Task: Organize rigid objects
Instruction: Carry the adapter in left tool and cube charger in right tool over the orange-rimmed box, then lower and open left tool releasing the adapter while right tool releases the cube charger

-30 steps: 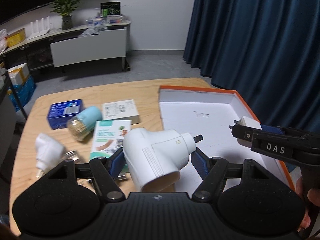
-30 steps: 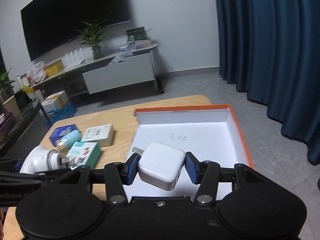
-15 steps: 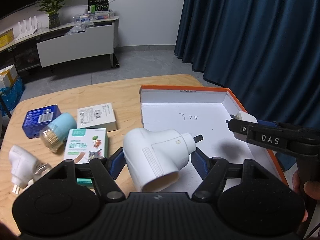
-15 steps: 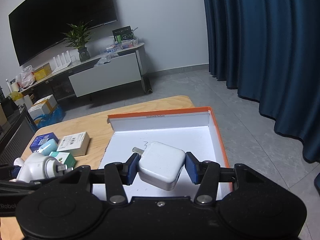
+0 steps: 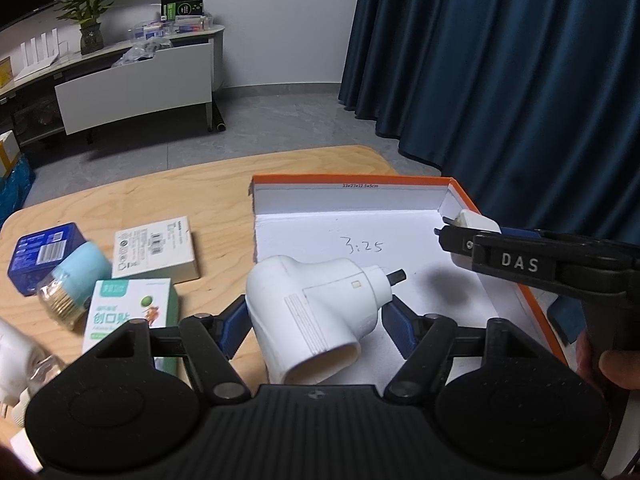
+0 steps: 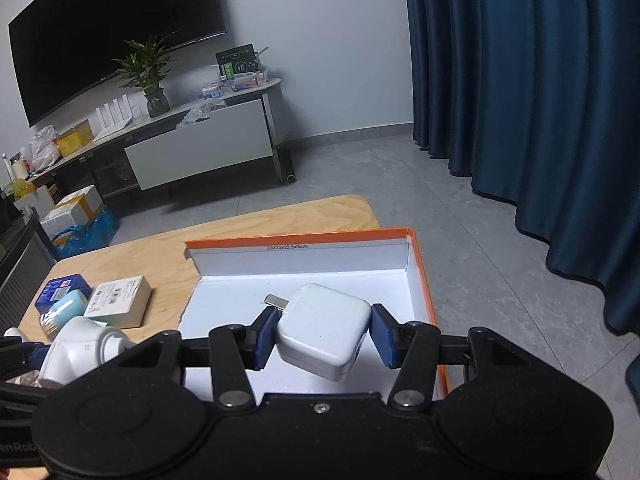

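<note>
Grippers have been carried over the orange-rimmed white cardboard box [image 5: 360, 196], the left gripper [image 5: 316, 316] clamped on a white angled plug adapter [image 5: 316, 308] and the right gripper [image 6: 324, 332] on a white square charger [image 6: 324, 332], so release into the box is judged next.

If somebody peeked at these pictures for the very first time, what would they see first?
Probably the two white gadgets pinched in the tongs: a chunky white plug adapter in the left tongs, and a square white charger in the right tongs. Both hang over the orange-rimmed white box, which has "3:25" scribbled on its floor. Small boxes lie on the wooden table left of it.
</note>
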`<state>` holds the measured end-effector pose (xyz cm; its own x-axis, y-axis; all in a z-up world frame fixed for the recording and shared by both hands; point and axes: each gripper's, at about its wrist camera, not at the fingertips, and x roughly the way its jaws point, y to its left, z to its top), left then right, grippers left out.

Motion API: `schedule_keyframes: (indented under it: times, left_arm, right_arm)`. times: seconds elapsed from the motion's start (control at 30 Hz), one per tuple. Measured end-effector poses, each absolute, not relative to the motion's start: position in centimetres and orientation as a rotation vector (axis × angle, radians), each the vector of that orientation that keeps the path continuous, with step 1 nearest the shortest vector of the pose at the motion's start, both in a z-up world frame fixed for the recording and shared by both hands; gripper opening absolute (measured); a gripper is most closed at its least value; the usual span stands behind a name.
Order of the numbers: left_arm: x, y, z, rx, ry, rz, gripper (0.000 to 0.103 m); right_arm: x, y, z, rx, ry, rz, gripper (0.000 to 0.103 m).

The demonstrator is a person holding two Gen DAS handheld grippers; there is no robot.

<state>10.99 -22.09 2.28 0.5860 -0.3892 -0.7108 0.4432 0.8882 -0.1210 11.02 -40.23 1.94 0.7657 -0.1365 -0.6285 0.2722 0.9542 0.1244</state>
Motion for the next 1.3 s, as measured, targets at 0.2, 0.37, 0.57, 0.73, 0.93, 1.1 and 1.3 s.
schedule_keyframes:
  times: [0.2, 0.37, 0.57, 0.73, 0.93, 1.1, 1.3]
  left_arm:
    - [12.0, -22.9, 1.5, 0.072, 0.829, -0.492, 0.072]
    - [12.6, -23.3, 0.9, 0.073, 0.841, -0.496, 0.072]
    - [13.5, -23.7, 0.5, 0.078, 0.847, -0.5, 0.072]
    - [13.9, -24.2, 0.3, 0.082, 0.849, -0.508, 0.072]
    - [14.4, -24.7, 0.0, 0.081, 0.857, -0.508, 0.072]
    - [14.7, -25.5, 0.3, 0.057, 0.86, -0.533, 0.073]
    - [13.8, -25.5, 1.4, 0.049, 0.834, -0.542, 0.087]
  right_arm:
    - [12.2, -41.0, 1.3, 0.21, 0.681, -0.236, 0.061]
    - [13.2, -41.6, 0.8, 0.212, 0.695, -0.244, 0.061]
    - [14.3, -41.8, 0.2, 0.206, 0.707, -0.242, 0.061]
    - [15.0, -42.2, 0.0, 0.207, 0.71, -0.238, 0.061]
    - [15.8, -42.7, 0.3, 0.216, 0.7, -0.231, 0.062]
    - [15.4, -43.0, 1.5, 0.231, 0.653, -0.225, 0.068]
    - [13.5, -43.3, 3.3, 0.237, 0.607, -0.236, 0.073]
